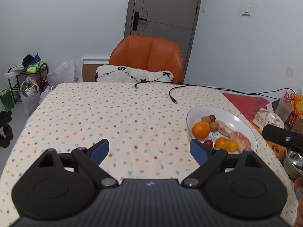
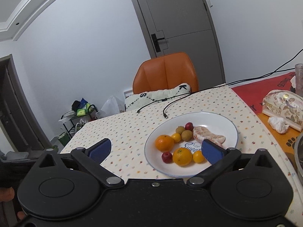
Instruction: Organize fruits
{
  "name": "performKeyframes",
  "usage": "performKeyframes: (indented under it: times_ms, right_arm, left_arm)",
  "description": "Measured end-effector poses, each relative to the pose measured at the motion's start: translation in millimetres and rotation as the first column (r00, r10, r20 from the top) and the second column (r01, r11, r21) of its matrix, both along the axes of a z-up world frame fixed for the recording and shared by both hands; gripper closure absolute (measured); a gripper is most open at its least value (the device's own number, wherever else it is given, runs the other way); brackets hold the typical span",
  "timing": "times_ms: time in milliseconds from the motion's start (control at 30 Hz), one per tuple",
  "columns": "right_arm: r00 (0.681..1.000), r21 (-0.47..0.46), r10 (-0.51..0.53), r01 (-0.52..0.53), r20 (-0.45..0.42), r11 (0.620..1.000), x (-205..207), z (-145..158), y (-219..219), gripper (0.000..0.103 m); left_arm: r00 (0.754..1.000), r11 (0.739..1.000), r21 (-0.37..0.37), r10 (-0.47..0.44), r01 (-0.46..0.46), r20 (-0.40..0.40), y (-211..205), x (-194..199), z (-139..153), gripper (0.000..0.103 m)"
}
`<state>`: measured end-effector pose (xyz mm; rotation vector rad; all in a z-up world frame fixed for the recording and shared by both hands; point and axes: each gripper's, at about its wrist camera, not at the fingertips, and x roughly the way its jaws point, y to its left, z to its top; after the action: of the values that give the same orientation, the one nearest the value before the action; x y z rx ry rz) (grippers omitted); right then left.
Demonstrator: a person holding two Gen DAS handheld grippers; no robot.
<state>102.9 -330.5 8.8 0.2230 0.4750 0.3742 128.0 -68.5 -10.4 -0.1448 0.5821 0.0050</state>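
Plate point(image 2: 223, 121) on bench point(image 2: 121, 130): oranges point(image 2: 164, 142), likely firm, rollable; take across the middle. Peeled segments point(image 2: 208, 135) at two o'clock likely soft. Left hand-held gripper point(image 1: 149, 149) and right hand-held gripper point(image 2: 156, 148) gaped wide, empty.

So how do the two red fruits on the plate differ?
One red fruit sits at the plate's far side, touching the two brown fruits. The other red fruit lies near the front rim, beside an orange, and looks darker. Both are small, round and lie loose in the plate.
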Motion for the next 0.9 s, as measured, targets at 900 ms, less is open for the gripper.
performKeyframes:
  times_ms: [900]
  right_arm:
    - [0.998, -0.012, 0.064, -0.064, 0.022, 0.998, -64, 34, 8, 0.0]
  left_arm:
    - [1.0, 0.999, 0.042, 0.002, -0.001, -0.013, 27, -81, 33, 0.006]
